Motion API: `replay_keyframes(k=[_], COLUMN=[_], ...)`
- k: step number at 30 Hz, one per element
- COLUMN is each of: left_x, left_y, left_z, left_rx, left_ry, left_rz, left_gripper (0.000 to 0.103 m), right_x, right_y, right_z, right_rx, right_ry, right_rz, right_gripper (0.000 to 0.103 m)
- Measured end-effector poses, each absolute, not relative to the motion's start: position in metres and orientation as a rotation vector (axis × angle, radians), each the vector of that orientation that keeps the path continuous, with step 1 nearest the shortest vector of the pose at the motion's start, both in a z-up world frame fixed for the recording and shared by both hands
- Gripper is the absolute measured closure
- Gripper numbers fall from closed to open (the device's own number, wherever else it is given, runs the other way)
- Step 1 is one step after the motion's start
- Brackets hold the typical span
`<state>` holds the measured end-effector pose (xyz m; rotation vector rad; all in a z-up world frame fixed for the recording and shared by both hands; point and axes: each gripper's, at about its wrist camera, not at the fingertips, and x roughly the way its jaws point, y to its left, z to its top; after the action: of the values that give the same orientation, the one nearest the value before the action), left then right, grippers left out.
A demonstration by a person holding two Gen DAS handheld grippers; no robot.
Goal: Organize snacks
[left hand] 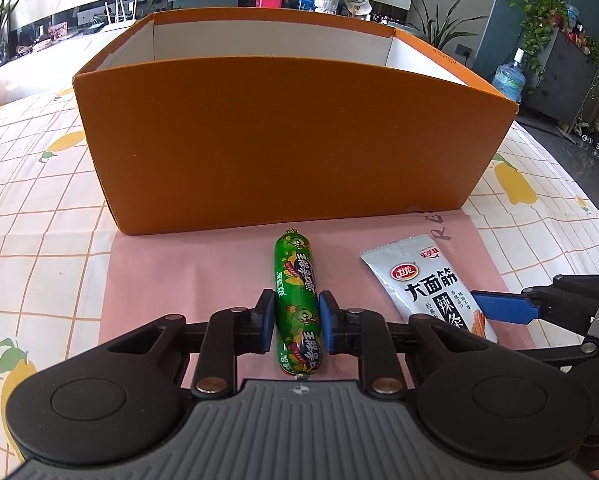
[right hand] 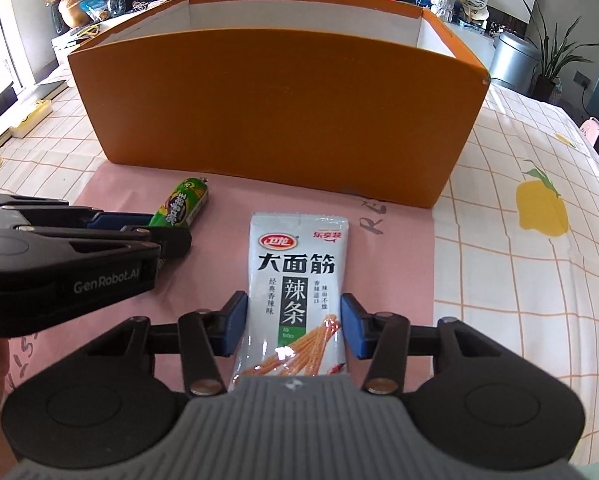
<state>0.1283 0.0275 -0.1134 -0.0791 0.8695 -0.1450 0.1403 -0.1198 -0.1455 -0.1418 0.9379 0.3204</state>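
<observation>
I take the orange box (left hand: pixel 291 136) as my landmark: it stands open-topped at the far end of the pink mat (left hand: pixel 179 280), which lies on the checked tablecloth (left hand: pixel 39 200).

On the near side of the box, my left gripper (left hand: pixel 297 322) sits low over the mat with its blue pads closed against both sides of the green sausage (left hand: pixel 297 300). The sausage lies lengthwise, its far tip pointing at the box wall and stopping just short of it. I cannot tell whether it has left the mat.

My right gripper (right hand: pixel 294 327) is just to the right of the left one, also on the near side of the box. Its tongs stand about as wide as the grey snack packet (right hand: pixel 297 280), one pad at each long edge; I cannot tell whether they press it or only flank it. The packet lies flat on the mat, its top edge toward the box and apart from the wall, just right of the sausage.
</observation>
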Motion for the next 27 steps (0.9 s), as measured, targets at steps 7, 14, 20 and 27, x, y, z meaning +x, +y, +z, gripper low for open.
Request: replay_keyframes(k=[7,14,20,27], left_x=[0.120,0.106,0.095,0.090], left_y=[0.035,0.041,0.041,0.036], left_z=[-0.110,-0.092,-0.071,-0.044], left_rx=[-0.091,-0.119,-0.128,-0.131], left_ry=[0.862,0.827,0.790,0.737], left_rz=[-0.124,-0.131,-0.141,-0.158], left_gripper=[0.078,0.078,0.078,0.078], right_x=[0.138,0.129,0.115,0.104], right_y=[-0.125,-0.135,-0.142,-0.158], right_z=[-0.143,-0.131,-0.114,-0.082], right_rx=[-0.105,-0.065,-0.048,0.034], right_ry=[0.933,0.894,0.836,0.760], right_rz=[0.319,0.312,0.313,0.305], right_gripper=[0.057,0.057,0.057,0.057])
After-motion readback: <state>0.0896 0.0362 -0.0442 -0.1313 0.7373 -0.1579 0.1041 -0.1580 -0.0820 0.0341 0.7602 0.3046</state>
